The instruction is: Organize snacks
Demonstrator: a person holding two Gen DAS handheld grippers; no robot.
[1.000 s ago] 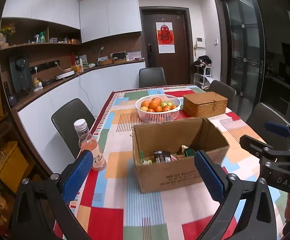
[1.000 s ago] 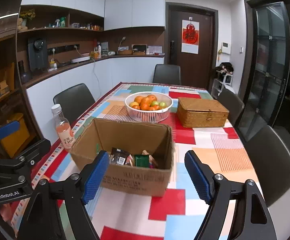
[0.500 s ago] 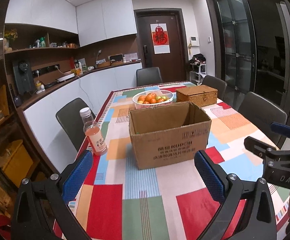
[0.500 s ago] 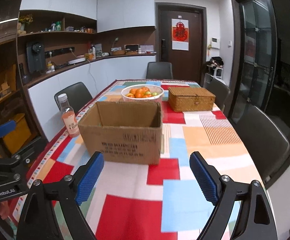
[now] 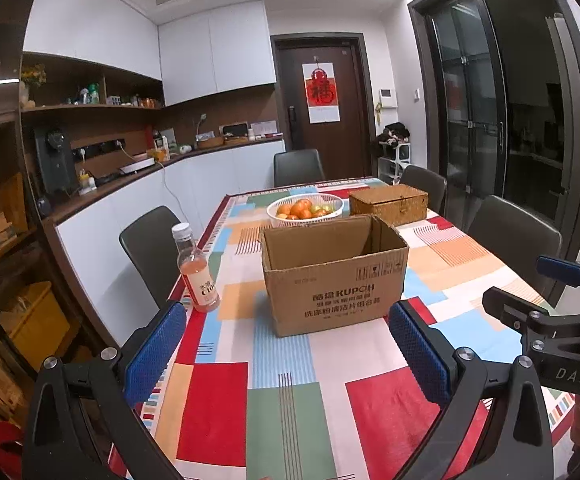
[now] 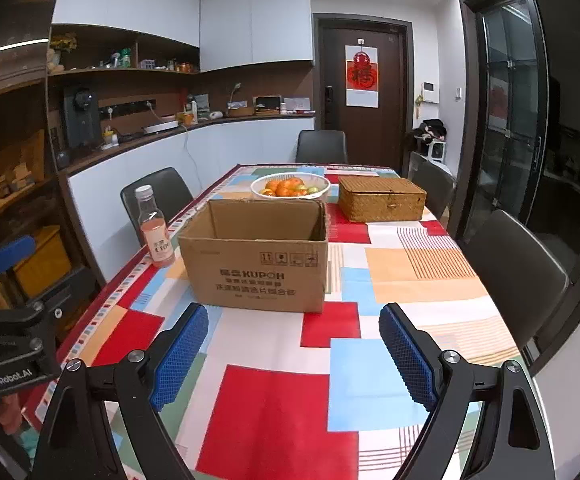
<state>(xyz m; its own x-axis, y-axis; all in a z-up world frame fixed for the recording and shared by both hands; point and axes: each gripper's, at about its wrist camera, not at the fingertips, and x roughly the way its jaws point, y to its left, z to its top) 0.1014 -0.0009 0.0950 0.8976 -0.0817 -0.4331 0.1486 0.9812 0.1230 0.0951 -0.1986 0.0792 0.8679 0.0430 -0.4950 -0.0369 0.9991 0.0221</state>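
Observation:
An open brown cardboard box [image 5: 332,276] [image 6: 256,258] stands on the chequered tablecloth; its contents are hidden by its front wall from here. My left gripper [image 5: 286,350] hovers open over the near end of the table, well short of the box, with nothing between its blue pads. My right gripper [image 6: 294,354] is likewise open and empty, also back from the box. Each gripper shows at the edge of the other's view.
A bottle of pink drink [image 5: 196,272] [image 6: 156,228] stands left of the box. Behind the box are a white basket of oranges [image 5: 305,210] [image 6: 290,188] and a closed wicker box [image 5: 389,204] [image 6: 382,199]. Dark chairs [image 6: 518,272] ring the table [image 6: 274,412].
Both grippers have drawn back from the box toward the near end of the table, so the snacks inside it have dropped out of sight. The right jaws have spread a little wider.

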